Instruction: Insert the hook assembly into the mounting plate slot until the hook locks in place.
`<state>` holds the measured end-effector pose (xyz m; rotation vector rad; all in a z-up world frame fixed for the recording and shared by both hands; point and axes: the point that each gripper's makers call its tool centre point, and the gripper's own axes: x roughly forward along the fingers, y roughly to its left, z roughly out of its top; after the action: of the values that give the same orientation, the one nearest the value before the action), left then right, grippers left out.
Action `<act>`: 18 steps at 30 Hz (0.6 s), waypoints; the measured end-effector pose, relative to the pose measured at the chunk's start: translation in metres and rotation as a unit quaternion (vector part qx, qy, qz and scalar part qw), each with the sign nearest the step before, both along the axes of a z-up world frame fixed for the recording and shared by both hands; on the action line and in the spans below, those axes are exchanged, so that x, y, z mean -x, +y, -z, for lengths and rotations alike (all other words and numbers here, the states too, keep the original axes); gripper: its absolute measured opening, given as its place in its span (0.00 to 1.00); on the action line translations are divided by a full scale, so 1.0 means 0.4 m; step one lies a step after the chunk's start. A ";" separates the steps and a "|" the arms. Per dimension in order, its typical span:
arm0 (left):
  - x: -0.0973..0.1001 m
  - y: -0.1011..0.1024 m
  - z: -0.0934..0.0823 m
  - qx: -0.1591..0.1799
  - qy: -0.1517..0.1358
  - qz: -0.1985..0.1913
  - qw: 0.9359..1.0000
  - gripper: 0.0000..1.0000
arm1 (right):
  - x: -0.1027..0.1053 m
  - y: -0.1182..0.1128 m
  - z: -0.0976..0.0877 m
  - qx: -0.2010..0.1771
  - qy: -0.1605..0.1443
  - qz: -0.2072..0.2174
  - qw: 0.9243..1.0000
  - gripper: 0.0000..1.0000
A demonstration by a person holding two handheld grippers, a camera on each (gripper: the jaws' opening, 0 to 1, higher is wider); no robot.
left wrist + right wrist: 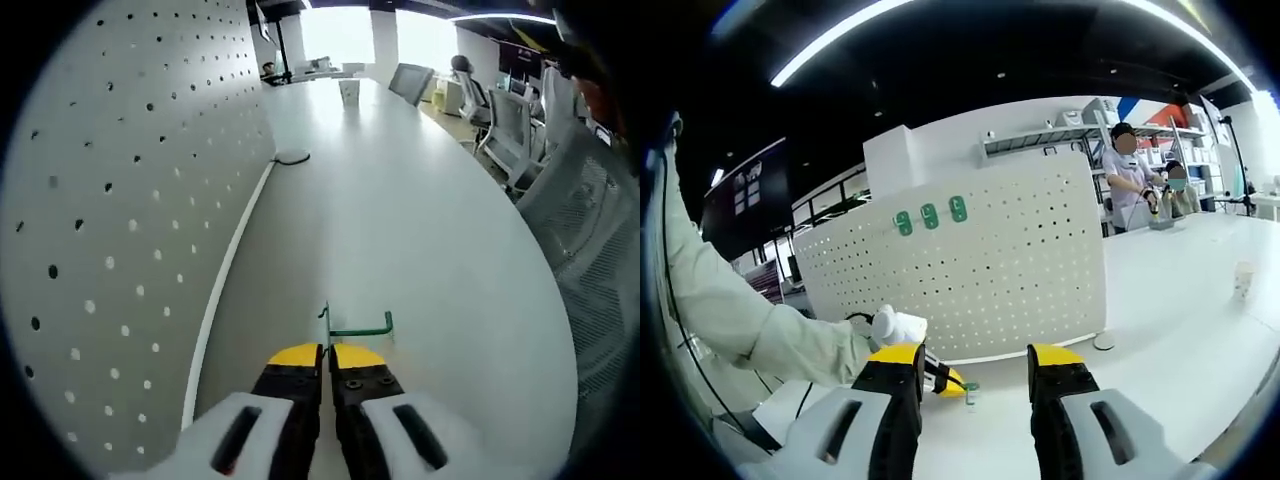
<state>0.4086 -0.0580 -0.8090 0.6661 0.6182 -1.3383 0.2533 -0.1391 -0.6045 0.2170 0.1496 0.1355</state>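
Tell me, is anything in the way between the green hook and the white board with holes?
Nothing visible is. The left tongs are shut on the green hook, and the white pegboard stands just beside it across bare white table. In the right gripper view, the right tongs hang open, off to the side.

An open office: long white desk (400, 200), mesh chairs (510, 130), strip lights (830, 45), wall shelves (1040, 140), 2 people (1130, 170) working behind a pegboard (980, 270).
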 end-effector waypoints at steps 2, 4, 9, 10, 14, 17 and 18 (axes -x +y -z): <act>-0.002 0.001 -0.011 0.007 0.001 -0.006 1.000 0.04 | 0.001 0.001 -0.005 -0.001 -0.003 -0.001 1.000 0.39; -0.003 0.004 -0.020 0.008 -0.002 -0.009 1.000 0.04 | 0.002 0.002 -0.009 0.001 -0.005 -0.001 1.000 0.39; -0.010 0.011 -0.053 0.026 -0.005 -0.023 0.999 0.04 | 0.008 0.003 -0.025 0.000 -0.012 -0.002 1.000 0.39; -0.009 0.011 -0.055 0.028 -0.004 -0.024 0.999 0.03 | 0.010 0.003 -0.031 0.003 -0.015 -0.002 1.000 0.39; -0.005 0.012 -0.078 0.038 -0.013 -0.025 0.999 0.03 | 0.014 0.005 -0.043 0.003 -0.020 -0.002 1.000 0.39; -0.001 0.012 -0.096 0.043 -0.019 -0.027 0.999 0.03 | 0.019 0.008 -0.054 0.006 -0.025 -0.004 1.000 0.39; 0.005 0.010 -0.105 0.047 -0.021 -0.027 0.998 0.03 | 0.020 0.009 -0.057 0.006 -0.026 -0.005 1.000 0.39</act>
<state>0.4068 -0.0538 -0.7669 0.5962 0.5325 -1.2912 0.2451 -0.1354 -0.5817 0.2010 0.1004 0.1506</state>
